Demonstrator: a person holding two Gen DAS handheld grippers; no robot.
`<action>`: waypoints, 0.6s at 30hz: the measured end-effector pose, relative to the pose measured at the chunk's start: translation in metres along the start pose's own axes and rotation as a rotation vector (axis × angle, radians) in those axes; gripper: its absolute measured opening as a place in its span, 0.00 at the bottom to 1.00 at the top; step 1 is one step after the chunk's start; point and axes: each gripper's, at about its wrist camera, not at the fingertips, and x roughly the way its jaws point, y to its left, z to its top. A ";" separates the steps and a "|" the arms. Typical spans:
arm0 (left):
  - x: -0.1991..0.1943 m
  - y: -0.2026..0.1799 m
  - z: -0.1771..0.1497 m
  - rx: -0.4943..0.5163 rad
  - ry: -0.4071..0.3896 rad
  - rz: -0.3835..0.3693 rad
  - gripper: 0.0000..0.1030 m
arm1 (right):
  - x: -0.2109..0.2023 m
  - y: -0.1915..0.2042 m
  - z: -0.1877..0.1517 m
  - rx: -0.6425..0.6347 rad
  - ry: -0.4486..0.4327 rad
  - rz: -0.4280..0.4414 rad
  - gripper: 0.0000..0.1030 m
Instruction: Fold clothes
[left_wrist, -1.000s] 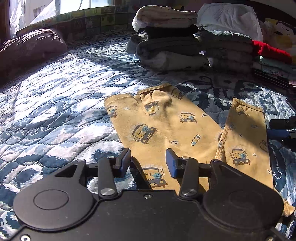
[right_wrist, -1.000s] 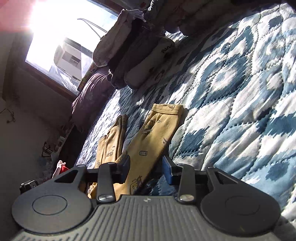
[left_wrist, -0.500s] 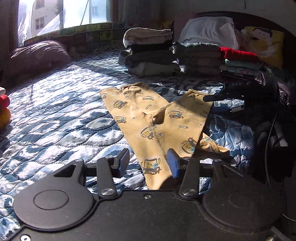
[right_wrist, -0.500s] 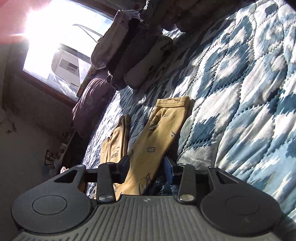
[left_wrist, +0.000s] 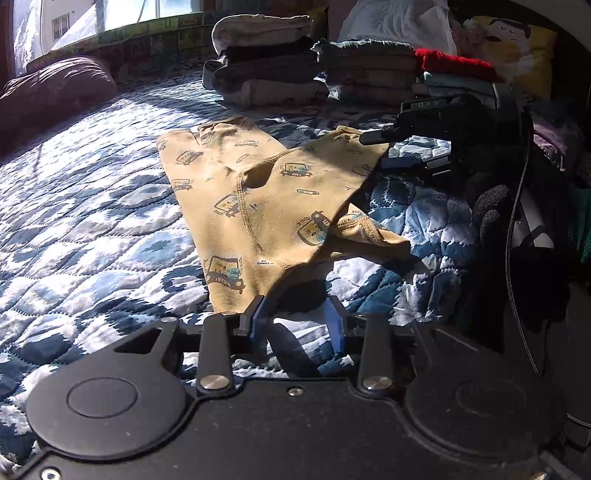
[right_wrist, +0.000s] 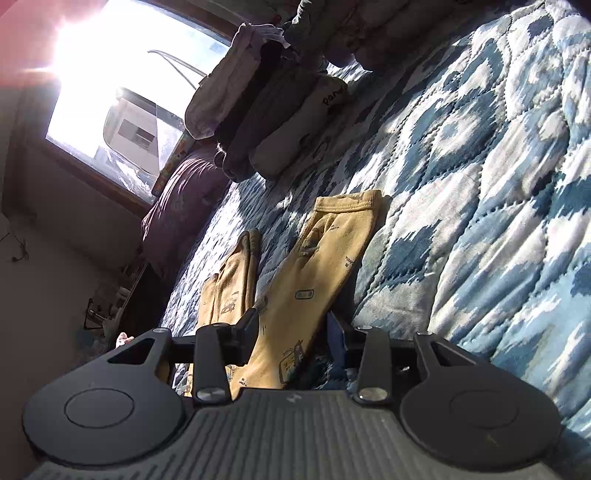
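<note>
From the left wrist camera we see the yellow pants (left_wrist: 255, 199), printed with little cartoon vehicles, spread on the blue-and-white quilt (left_wrist: 92, 221) that covers the bed. One leg runs away toward the upper left, the other toward the right, and a cuffed edge is folded under near the middle right. The left gripper (left_wrist: 295, 317) hangs low over the near end of the pants with its blue-padded fingers (left_wrist: 334, 321) spread apart; the left finger sits just at the fabric's near edge and nothing is caught between them. At the right, the right gripper (left_wrist: 406, 147) reaches in over the end of the far leg, carried by a black-gloved hand (left_wrist: 491, 206). Behind the pants stand stacks of folded clothes (left_wrist: 314, 70), with a maroon pillow (left_wrist: 55, 88) at the left by the window (left_wrist: 110, 18) and a yellow cushion (left_wrist: 517, 40) at the far right.

From the right wrist camera, which is rolled steeply to one side, we see one pant leg (right_wrist: 317, 288) stretching from between the fingers up to its ribbed cuff, lying flat on the quilt (right_wrist: 480, 206). The right gripper (right_wrist: 291, 332) has its fingers parted on either side of the leg, not pressed onto it. The other leg (right_wrist: 232, 280) lies apart to the left. The folded stacks (right_wrist: 266, 110) and the bright window (right_wrist: 110, 74) fill the top.
</note>
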 end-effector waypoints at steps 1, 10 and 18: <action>-0.006 0.003 0.003 -0.011 -0.041 0.000 0.33 | -0.001 -0.001 0.001 0.009 -0.009 -0.001 0.40; 0.001 0.017 0.002 -0.061 -0.021 -0.049 0.38 | 0.003 -0.006 0.008 0.033 -0.041 -0.014 0.40; 0.012 0.020 -0.005 -0.064 0.037 -0.105 0.41 | 0.006 -0.007 0.012 0.037 -0.046 -0.010 0.40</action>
